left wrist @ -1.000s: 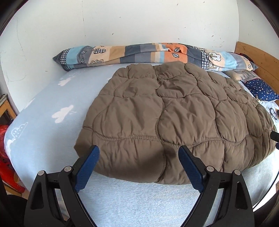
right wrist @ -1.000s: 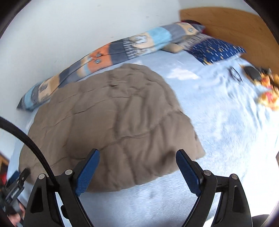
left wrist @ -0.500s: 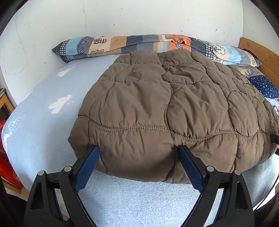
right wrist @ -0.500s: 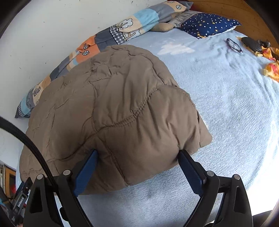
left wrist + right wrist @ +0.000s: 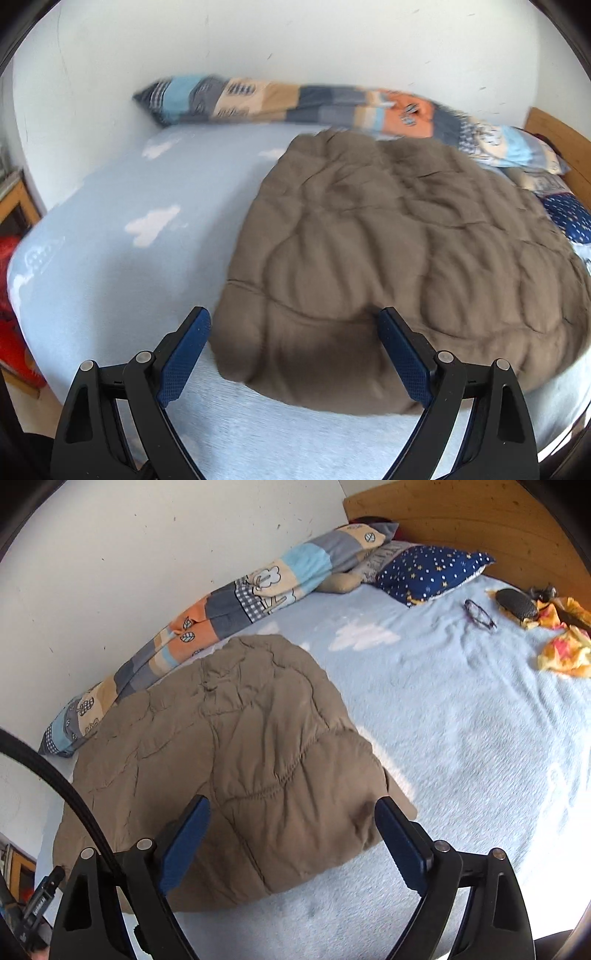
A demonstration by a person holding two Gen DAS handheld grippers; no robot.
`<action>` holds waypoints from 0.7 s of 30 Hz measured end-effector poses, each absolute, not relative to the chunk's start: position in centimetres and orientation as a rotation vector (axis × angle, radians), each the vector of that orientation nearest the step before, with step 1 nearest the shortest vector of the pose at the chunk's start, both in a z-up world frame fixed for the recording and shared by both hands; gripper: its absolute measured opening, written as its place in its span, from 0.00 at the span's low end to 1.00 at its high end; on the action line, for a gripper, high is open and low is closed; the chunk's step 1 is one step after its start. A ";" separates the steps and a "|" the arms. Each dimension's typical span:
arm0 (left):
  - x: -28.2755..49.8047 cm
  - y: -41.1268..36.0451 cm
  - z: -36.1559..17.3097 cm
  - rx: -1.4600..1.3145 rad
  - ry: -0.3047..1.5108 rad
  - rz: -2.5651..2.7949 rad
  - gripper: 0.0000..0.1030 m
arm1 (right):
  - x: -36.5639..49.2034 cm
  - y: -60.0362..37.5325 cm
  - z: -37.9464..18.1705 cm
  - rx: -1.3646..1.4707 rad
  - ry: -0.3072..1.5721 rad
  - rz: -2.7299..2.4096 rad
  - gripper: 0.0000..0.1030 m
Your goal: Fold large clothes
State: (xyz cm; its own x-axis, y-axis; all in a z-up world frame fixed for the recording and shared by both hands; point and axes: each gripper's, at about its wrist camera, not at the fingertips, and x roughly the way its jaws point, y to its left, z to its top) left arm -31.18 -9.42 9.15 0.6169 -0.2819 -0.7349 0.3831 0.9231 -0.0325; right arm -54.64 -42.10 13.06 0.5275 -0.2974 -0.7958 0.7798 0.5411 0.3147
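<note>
A brown quilted jacket [image 5: 399, 251] lies folded on the light blue bed sheet [image 5: 110, 258], its near edge between the wide-open left gripper [image 5: 294, 332] and, at its right corner, between the closing right gripper [image 5: 291, 819], neither gripping it, a patchwork blanket [image 5: 221, 613] beyond by the far wall.

Brown quilted jacket [image 5: 236, 768], folded, puffy, flat on bed

Jacket on the bed, bolster behind it

The jacket [image 5: 236, 760] lies on the bed [image 5: 461, 738]; the bolster [image 5: 221, 616] runs along the wall at 11 o'clock, pillow [image 5: 432, 572] at 1, glasses [image 5: 479, 614] at 2.
</note>
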 end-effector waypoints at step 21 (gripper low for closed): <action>-33.4 -7.5 11.7 0.085 0.754 -0.417 0.89 | -53.6 -39.5 15.5 0.560 0.751 -0.684 0.73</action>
